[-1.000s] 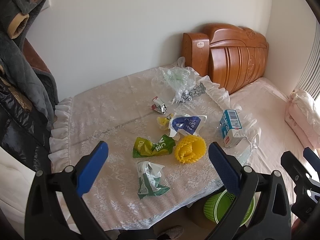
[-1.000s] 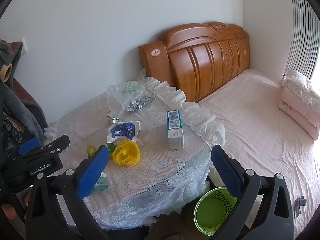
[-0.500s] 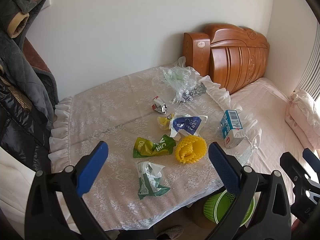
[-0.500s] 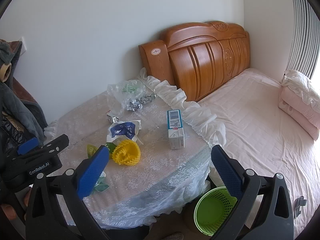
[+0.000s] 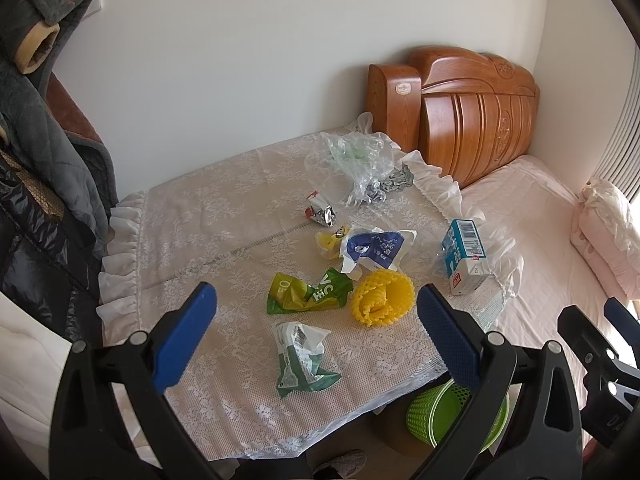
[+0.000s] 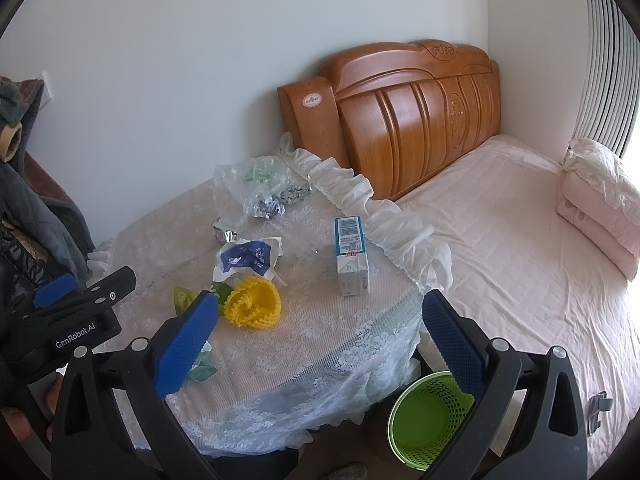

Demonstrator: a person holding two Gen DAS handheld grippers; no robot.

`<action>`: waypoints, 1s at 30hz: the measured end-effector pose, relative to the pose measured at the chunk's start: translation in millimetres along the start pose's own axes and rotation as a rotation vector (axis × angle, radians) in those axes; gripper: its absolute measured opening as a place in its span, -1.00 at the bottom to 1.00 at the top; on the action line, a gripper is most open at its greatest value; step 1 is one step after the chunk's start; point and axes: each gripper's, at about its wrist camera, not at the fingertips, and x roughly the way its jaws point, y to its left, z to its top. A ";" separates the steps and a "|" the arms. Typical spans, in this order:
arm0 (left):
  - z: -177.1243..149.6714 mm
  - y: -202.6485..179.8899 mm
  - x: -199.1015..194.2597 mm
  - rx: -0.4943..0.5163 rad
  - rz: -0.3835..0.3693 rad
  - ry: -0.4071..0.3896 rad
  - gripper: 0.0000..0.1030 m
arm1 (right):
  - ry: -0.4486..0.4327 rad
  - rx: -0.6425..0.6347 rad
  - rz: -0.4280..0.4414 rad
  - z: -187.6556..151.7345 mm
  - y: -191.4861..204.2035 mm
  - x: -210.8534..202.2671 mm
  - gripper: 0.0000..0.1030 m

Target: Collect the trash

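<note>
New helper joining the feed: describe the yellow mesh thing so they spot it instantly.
Find the lace-covered table beside the wooden headboard. Near its front edge, right of the green wrapper, lies the yellow foam net. It is the only bright yellow, rolled, holed piece.

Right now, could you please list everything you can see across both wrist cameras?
Milk carton: one, blue and white, upright near the table's right edge.
Foam net: one, yellow, front centre of the table.
Green wrapper: one, green and yellow, crumpled, left of the net.
White-green wrapper: one, nearest the front edge.
Blue-white wrapper: one, mid-table, partly over a yellow scrap.
Foil wrapper: one, silver, behind it.
Clear bag: one, transparent, at the back, foil scraps beside it.
Table: one, white lace cloth.
Basket: one, green, on the floor by the table.
Bed: one, pink sheet, wooden headboard.
Coats: grey and black, hanging left.
Left gripper: blue pads, open.
Right gripper: blue pads, open.
</note>
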 end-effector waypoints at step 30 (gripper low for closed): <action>-4.4 2.1 0.7 0.003 0.006 0.005 0.87 | 0.014 0.002 -0.005 -0.8 0.6 2.0 0.96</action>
